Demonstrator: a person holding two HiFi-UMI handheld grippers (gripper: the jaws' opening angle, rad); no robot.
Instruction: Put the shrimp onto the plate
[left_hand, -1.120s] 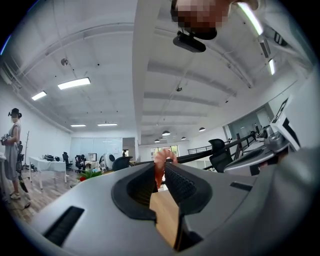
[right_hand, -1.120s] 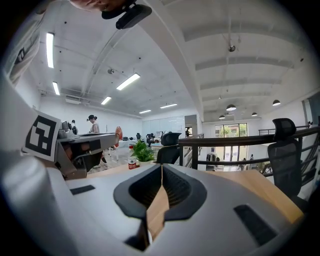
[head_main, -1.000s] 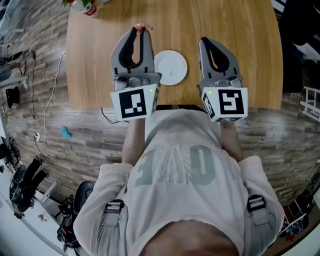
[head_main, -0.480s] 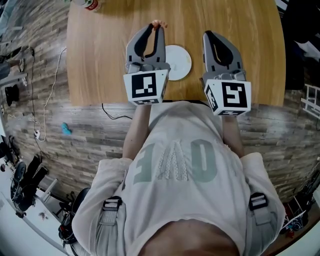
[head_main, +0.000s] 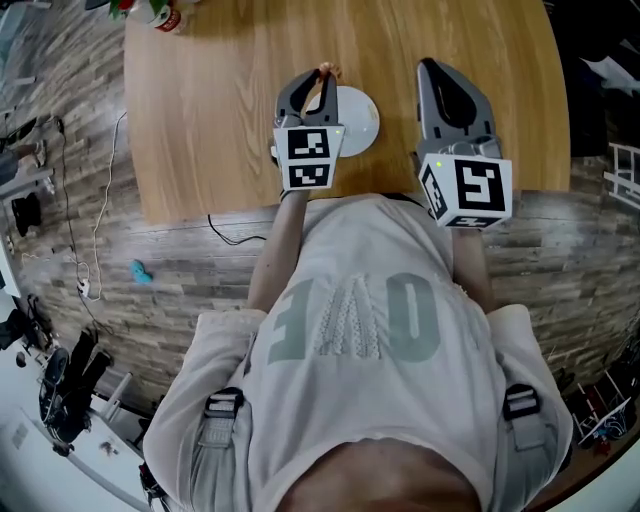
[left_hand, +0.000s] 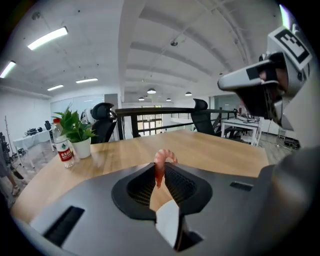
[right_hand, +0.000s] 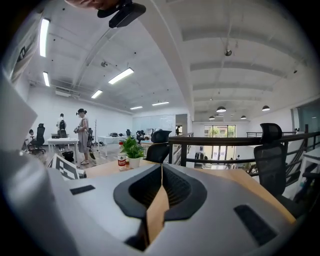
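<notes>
My left gripper (head_main: 322, 76) is shut on a pink shrimp (head_main: 327, 71), held up over the left rim of the small white plate (head_main: 358, 118) on the wooden table. In the left gripper view the shrimp (left_hand: 162, 162) curls out from between the closed jaws of the left gripper (left_hand: 161, 167), and a white sliver of the plate shows below them. My right gripper (head_main: 435, 68) hangs to the right of the plate, jaws closed with nothing between them. In its own view the right gripper (right_hand: 161, 167) points level across the room.
A potted plant (left_hand: 76, 131) and a water bottle (left_hand: 62, 146) stand at the table's far left corner (head_main: 158, 12). The table's near edge (head_main: 240, 205) runs just in front of the person's chest. Office chairs and a railing lie beyond the table.
The left gripper has carried the shrimp to the right, from left of the plate to over its left rim, tilting more upright. The right gripper has barely moved.
</notes>
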